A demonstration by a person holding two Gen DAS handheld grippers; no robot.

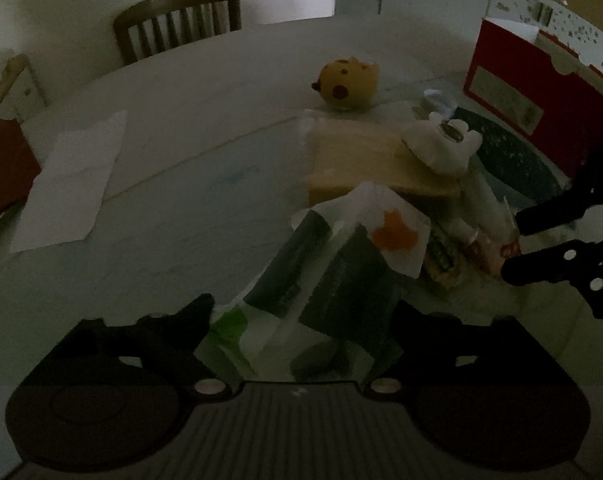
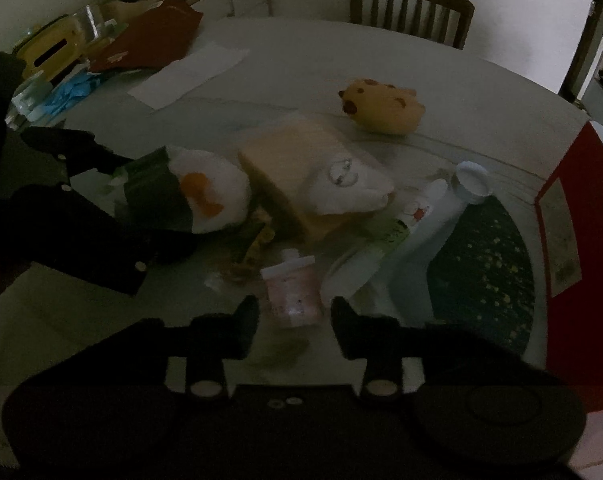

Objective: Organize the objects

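Left gripper [image 1: 301, 316]: its jaws are pinching the rice-ball plush toy [image 1: 341, 264], a white body wrapped in a dark green band with an orange patch, holding it at the near edge of the clutter.
Right gripper [image 2: 294, 322]: its jaws are standing spread, one on each side of a small pink tube [image 2: 291, 290] that is lying on the counter [image 2: 301, 64]; whether they are touching it cannot be told.
Middle of the pile: a tan sponge-like block [image 2: 297, 160] is sitting behind the plush toy, with a white soft toy [image 2: 349, 188] resting on top of it.
Right of the pile: a white bottle [image 2: 441, 216] is lying tilted beside a dark speckled mat [image 2: 485, 264], with a red box [image 1: 517, 92] standing beyond.
Farther back: a yellow spotted plush [image 2: 381, 110] is sitting alone, well apart from a sheet of white paper [image 1: 69, 184].
Far edge: a wooden chair [image 2: 411, 6] is standing against the counter.
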